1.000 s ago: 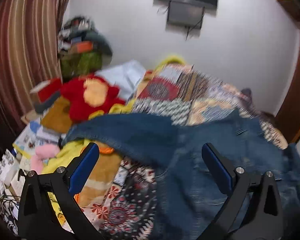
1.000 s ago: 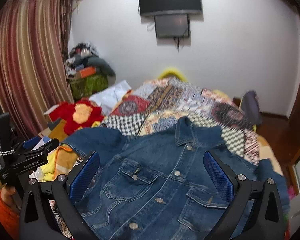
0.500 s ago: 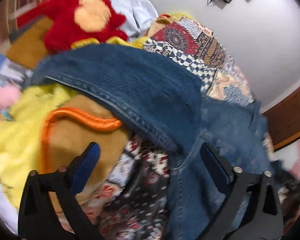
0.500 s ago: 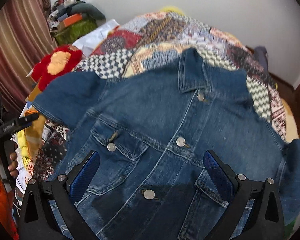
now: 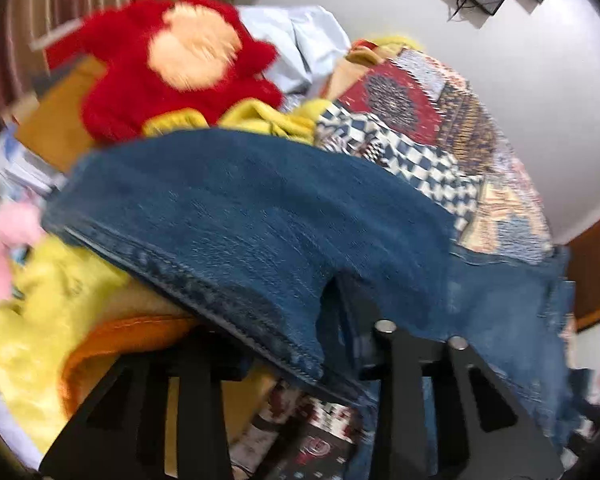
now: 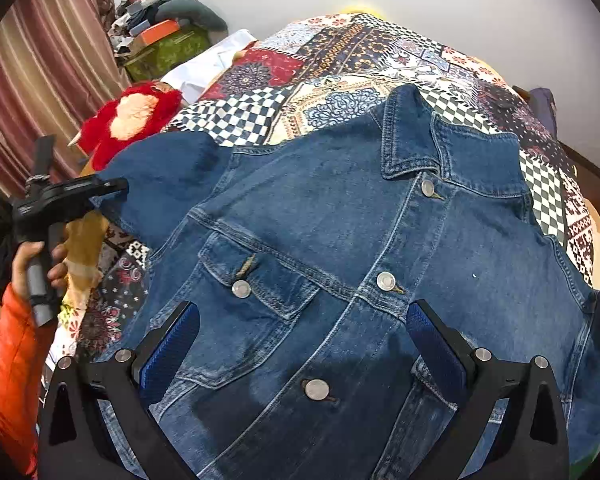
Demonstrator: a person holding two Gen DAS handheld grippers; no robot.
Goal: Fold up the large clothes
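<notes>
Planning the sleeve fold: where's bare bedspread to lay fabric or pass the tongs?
Free: patchwork bedspread beyond the blue denim jacket's collar, up to the white wall; a narrower checkered strip right of the jacket's shoulder. Crowded: left edge, where the red plush toy, yellow fabric and left tongs meet the sleeve.

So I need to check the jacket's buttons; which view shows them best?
The right wrist view: the denim jacket lies front up, its buttons running down the middle. The left wrist view shows only a blurred sleeve, no buttons.
</notes>
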